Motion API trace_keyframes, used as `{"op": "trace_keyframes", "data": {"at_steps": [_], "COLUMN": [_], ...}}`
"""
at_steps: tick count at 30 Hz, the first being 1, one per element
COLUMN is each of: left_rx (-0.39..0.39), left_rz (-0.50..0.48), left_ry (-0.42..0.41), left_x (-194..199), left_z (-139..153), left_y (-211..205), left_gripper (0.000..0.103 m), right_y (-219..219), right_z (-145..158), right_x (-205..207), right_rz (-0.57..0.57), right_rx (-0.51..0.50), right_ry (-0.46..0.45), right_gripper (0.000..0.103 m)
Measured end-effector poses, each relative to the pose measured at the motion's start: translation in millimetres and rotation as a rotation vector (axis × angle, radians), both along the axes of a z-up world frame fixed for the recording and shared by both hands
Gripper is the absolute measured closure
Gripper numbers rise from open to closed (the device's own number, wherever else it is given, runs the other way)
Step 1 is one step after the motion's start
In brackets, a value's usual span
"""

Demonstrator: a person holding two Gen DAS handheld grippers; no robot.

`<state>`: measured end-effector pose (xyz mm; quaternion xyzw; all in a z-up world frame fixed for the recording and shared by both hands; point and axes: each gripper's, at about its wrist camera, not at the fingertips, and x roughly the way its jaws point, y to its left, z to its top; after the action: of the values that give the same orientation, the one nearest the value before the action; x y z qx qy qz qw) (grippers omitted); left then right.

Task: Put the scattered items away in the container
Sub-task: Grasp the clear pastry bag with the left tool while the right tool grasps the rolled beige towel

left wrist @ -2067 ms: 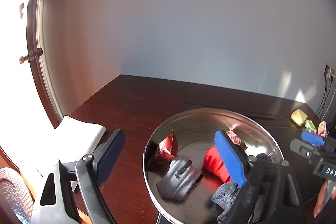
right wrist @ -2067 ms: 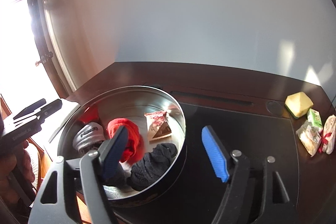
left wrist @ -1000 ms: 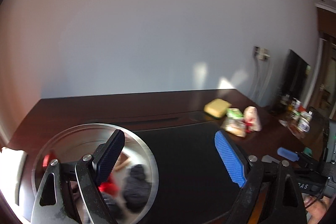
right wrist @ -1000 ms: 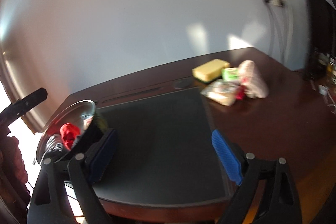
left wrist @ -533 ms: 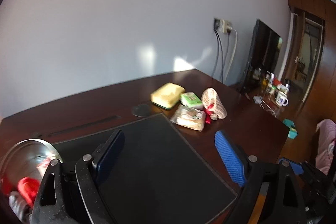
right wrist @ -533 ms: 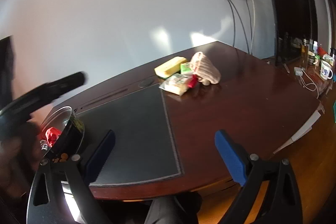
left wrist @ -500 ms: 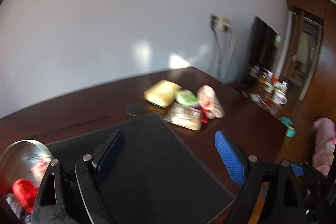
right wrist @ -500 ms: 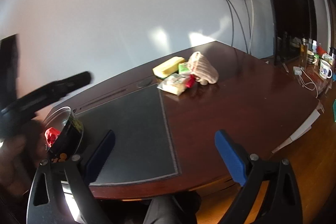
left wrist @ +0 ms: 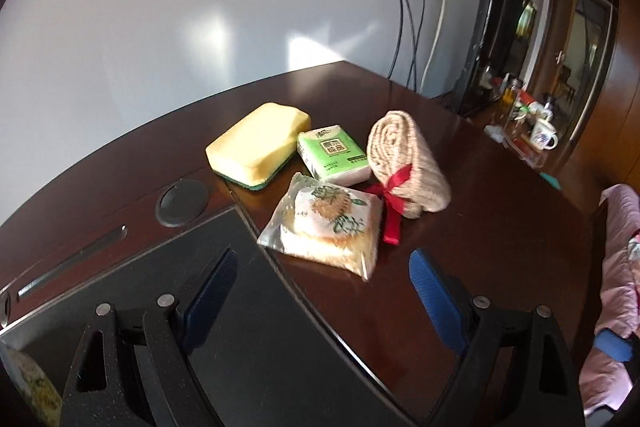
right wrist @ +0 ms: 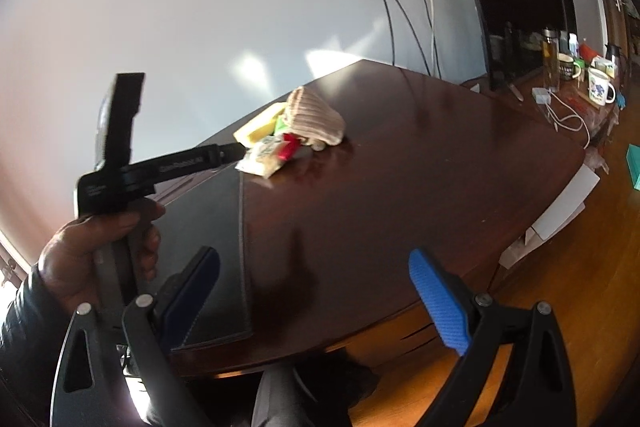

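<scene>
Dark polished wood forms the desk (left wrist: 480, 227), with a matte black leather-like mat (left wrist: 260, 327) inlaid at its near side; a round black grommet (left wrist: 182, 195) is set in the wood beyond the mat's corner. Four items are grouped on the wood just past that corner: a rectangular yellow sponge (left wrist: 258, 143) with a green scouring base; a green-and-white tissue packet (left wrist: 334, 155), block-shaped and glossy, just beside the sponge; a rolled beige ribbed cloth (left wrist: 408, 163) tied with a red ribbon (left wrist: 390, 199); a clear crinkled plastic bag (left wrist: 324, 227) holding a pale, flower-printed item, nearest the mat. The container is not seen in either view.

The left gripper (left wrist: 320, 291) is held above the mat's edge, its ridged blue pads (left wrist: 434, 299) set wide apart with nothing between them; the plastic bag lies just ahead of the gap. The right gripper (right wrist: 314, 297) is held near the desk's front edge, fingers likewise spread wide and empty. A hand (right wrist: 100, 251) in a dark sleeve is seen gripping the left tool's handle in the right wrist view.
</scene>
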<state>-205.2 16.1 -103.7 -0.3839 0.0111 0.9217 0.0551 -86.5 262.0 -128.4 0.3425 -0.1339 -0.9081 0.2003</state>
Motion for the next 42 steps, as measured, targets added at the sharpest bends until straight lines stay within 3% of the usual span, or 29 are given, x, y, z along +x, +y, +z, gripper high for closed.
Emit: {"op": "trace_keyframes", "data": {"at_steps": [11,29,36,42], "left_rx": [-0.043,-0.007,-0.012,0.030], "left_rz": [0.017,0.037,0.043,0.010], "left_ry": [-0.051,-0.079,-0.075,-0.046], "left_x": [-38,-55,-53,-46], "left_z": [-26,-33,-33,-28], "left_y": [5,2,-1,-5], "left_gripper": [0.014,0.014,0.036,0.040], "right_y": [13,12,10,9], "right_z": [-5,-18,-17,1], "right_x": [-15,-20,-24,-39], "right_rz": [-0.007,0.007,0.009,0.007], "right_rx": [0.001,0.016,0.038,0.111], "right_ry": [-0.012,-0.041,-0.039,-0.002], "right_gripper": [0.005,0.005,0.005,0.005]}}
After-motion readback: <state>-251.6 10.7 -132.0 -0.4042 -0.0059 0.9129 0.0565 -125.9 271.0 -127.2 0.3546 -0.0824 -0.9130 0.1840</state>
